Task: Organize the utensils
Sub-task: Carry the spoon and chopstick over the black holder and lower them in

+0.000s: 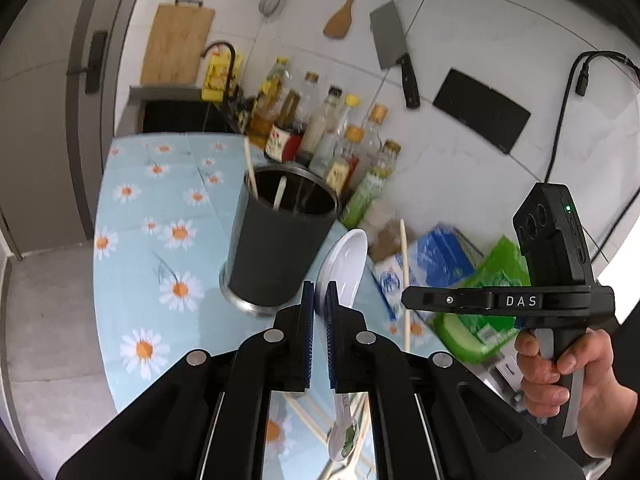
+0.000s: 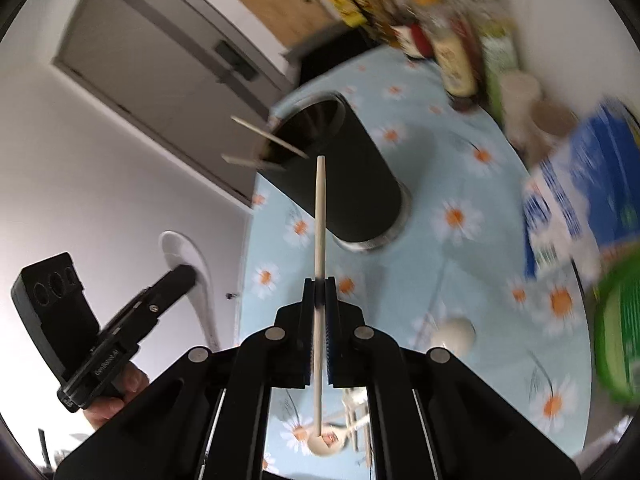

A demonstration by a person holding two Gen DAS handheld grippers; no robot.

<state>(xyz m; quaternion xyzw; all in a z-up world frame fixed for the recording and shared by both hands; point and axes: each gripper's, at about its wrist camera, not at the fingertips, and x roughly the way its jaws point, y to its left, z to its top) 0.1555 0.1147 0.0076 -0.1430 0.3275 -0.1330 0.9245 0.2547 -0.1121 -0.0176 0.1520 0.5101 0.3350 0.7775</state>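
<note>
**Inspector:** Left wrist view first. State of the left gripper (image 1: 320,294)?

**Assistant:** Its fingers are clamped on a white spoon (image 1: 344,264). The bowl of the spoon stands beyond the fingertips, and the handle runs back between the pads.

**Inspector:** Where is the holder?

**Assistant:** A dark cup (image 1: 276,240) stands upright on the daisy cloth (image 1: 132,216), just ahead and to the left of the left fingertips. Pale sticks (image 1: 250,168) lean inside it. The spoon bowl is close beside the cup's wall; contact cannot be confirmed.

**Inspector:** And behind the cup?

**Assistant:** Bottles (image 1: 332,132) are grouped further ahead, against the tiled wall. A cleaver (image 1: 394,50) and a wooden spatula (image 1: 344,12) hang on that wall.

**Inspector:** The right gripper (image 2: 319,294)?

**Assistant:** Its fingers are closed on a single chopstick (image 2: 320,216). The stick passes between the pads and points forward, its tip near the cup's mouth in the right wrist view. That view is blurred.

**Inspector:** Anything else near the right fingers?

**Assistant:** A blue and white carton (image 2: 568,200) lies well off to their right, and a green packet (image 2: 616,336) sits nearer on the same side.
</note>
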